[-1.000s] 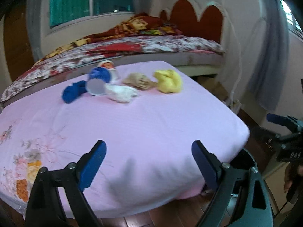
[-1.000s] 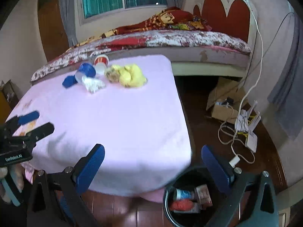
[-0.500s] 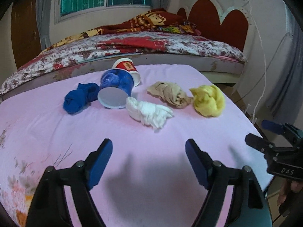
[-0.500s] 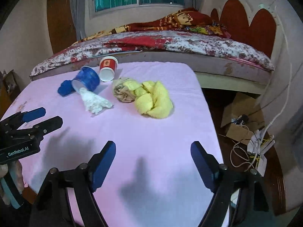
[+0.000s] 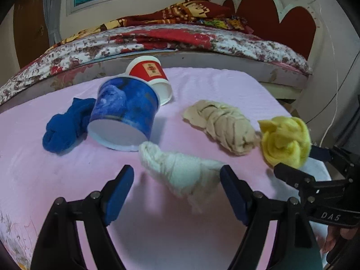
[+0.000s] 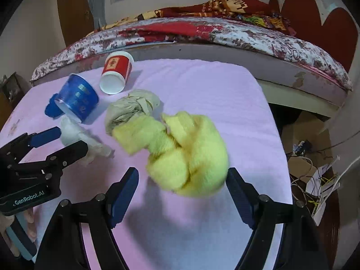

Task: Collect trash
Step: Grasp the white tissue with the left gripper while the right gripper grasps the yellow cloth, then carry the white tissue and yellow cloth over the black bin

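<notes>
On the pink-sheeted bed (image 5: 202, 236) lie a white crumpled wad (image 5: 180, 171), a beige cloth wad (image 5: 222, 123), a yellow cloth wad (image 5: 284, 142), a blue cloth (image 5: 65, 126), a tipped blue cup (image 5: 123, 112) and a tipped red paper cup (image 5: 153, 74). My left gripper (image 5: 176, 191) is open, its jaws either side of the white wad's near end. My right gripper (image 6: 182, 191) is open, its jaws flanking the yellow wad (image 6: 184, 150). The white wad (image 6: 83, 139), beige wad (image 6: 130, 110), blue cup (image 6: 76, 96) and red cup (image 6: 115, 72) also show in the right wrist view.
A second bed with a floral cover (image 6: 225, 33) and red headboard (image 6: 326, 27) stands behind. Cardboard and cables (image 6: 315, 168) lie on the floor to the right of the pink bed's edge. The left gripper shows in the right wrist view (image 6: 58, 139).
Both grippers have moved forward over the bed from its near edge. The left now straddles the white wad and the right the yellow wad. The bin has left the right wrist view.
</notes>
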A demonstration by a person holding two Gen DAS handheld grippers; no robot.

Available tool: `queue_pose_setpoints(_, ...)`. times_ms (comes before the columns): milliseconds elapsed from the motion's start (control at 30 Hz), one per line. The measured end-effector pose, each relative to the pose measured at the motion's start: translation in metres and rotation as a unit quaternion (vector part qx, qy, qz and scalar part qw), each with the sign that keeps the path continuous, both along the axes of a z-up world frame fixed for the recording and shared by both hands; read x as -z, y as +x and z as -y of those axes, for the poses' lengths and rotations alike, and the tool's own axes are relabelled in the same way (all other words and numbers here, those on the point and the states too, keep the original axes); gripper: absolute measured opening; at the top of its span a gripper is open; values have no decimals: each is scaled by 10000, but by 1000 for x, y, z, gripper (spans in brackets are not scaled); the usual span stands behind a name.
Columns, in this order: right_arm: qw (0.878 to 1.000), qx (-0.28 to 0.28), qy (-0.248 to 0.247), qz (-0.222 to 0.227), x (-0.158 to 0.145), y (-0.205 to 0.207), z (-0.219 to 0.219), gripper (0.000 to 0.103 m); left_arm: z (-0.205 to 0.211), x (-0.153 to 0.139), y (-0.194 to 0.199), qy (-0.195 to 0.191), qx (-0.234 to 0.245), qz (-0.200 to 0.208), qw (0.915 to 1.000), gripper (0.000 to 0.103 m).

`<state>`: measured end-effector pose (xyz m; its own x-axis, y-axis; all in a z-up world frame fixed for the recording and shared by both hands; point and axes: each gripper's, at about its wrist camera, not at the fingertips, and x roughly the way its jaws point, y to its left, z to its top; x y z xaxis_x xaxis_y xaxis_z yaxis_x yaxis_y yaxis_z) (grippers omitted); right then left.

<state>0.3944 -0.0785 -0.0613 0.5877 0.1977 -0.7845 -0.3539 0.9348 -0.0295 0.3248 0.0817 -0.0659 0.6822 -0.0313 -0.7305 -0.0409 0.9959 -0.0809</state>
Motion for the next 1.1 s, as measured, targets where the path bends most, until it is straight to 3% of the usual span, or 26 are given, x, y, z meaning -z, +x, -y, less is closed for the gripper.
queue_pose_setpoints(133,9999,42,64,-68,4,10,1,67,-1,9,9,-105,0,-164,9998,79)
queue_pose_setpoints(200,10000,33,71,-59,3,10,2,62,-1,13,11,-159,40,-256,9995,67)
queue_pose_setpoints(400,9998,36,166,-54,1,5,5,42,2,9,5,-275,212,-197,9992,48)
queue_pose_setpoints(633,9991,119,377,128,-13,-33,18,42,1,-4,-28,-130,354,27,9993,47)
queue_pose_setpoints(900,9985,236,340,368,-33,-109,47,42,15,-18,-86,138,657,264,9974,47)
queue_pose_setpoints(1100,9973,449,273,514,-44,-178,83,42,40,-27,-128,121,946,374,9947,47)
